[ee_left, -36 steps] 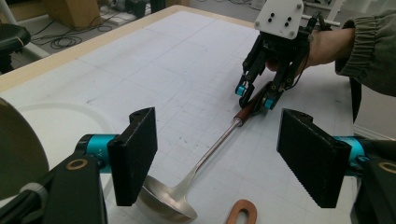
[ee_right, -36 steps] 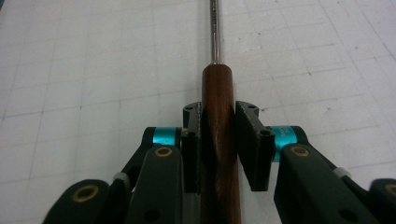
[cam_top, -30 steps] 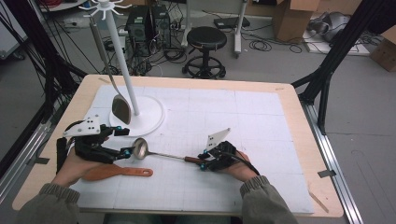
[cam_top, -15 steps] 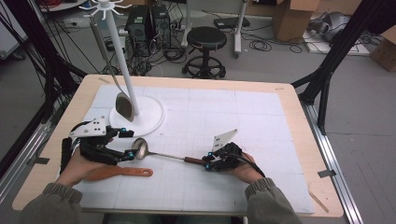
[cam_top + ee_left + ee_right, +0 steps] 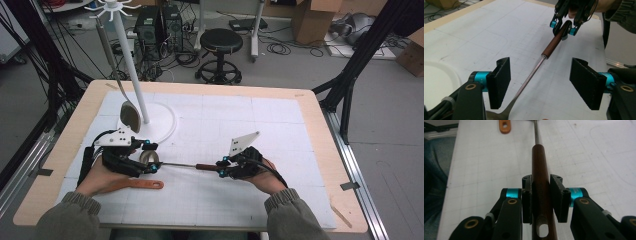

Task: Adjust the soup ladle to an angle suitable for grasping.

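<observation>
White gridded matting (image 5: 280,125) covers the wooden table, with cables, a stool and boxes on the floor beyond. At the left, a stand (image 5: 131,65) rises from a round base, 1 spoon (image 5: 127,114) hanging beside its pole. Near it, the left hand (image 5: 102,175) lies low on the mat, wrist straight, its gripper (image 5: 149,160) pointing right; the jaws stand spread on either side of the ladle (image 5: 180,165) shaft, pads clear of it, and have just been closing a little. An orange spatula (image 5: 137,185) lies by that hand. The ladle runs level across the mat. At the right, the right hand (image 5: 260,172) points its gripper (image 5: 224,167) leftward, jaws pinching the ladle's brown handle (image 5: 540,167).
</observation>
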The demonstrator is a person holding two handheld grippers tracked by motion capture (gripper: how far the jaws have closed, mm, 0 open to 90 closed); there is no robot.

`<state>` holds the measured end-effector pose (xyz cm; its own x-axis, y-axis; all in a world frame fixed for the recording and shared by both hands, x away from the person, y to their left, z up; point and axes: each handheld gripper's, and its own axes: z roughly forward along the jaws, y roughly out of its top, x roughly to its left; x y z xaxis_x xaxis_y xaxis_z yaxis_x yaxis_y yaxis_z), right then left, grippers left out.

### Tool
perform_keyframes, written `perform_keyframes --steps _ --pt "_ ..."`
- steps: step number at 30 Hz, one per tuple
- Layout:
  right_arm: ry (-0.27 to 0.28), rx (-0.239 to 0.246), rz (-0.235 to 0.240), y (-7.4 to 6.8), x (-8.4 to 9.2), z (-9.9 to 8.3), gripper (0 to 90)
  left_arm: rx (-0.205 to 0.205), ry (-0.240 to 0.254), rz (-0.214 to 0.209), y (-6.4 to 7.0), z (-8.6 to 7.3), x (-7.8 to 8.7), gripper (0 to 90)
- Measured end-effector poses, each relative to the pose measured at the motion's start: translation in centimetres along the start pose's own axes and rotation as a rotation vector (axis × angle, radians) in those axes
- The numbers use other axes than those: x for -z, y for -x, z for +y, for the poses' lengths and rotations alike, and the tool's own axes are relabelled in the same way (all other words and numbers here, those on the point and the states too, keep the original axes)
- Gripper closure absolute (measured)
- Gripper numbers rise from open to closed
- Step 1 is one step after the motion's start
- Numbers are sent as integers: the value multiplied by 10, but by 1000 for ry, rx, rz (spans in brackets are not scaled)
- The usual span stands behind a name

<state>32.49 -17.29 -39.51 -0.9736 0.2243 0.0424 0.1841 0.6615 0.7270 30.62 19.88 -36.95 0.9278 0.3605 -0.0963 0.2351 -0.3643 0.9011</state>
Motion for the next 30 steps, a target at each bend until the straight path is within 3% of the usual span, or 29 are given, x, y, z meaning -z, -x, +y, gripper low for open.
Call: perform_keyframes --steps 14,30 --pt "1 52 -22 -12 24 40 732 -2 -24 -48 0 3 -25 380" --pt "-24 113 -38 -20 33 68 732 -15 -74 -87 -1 3 -58 452"
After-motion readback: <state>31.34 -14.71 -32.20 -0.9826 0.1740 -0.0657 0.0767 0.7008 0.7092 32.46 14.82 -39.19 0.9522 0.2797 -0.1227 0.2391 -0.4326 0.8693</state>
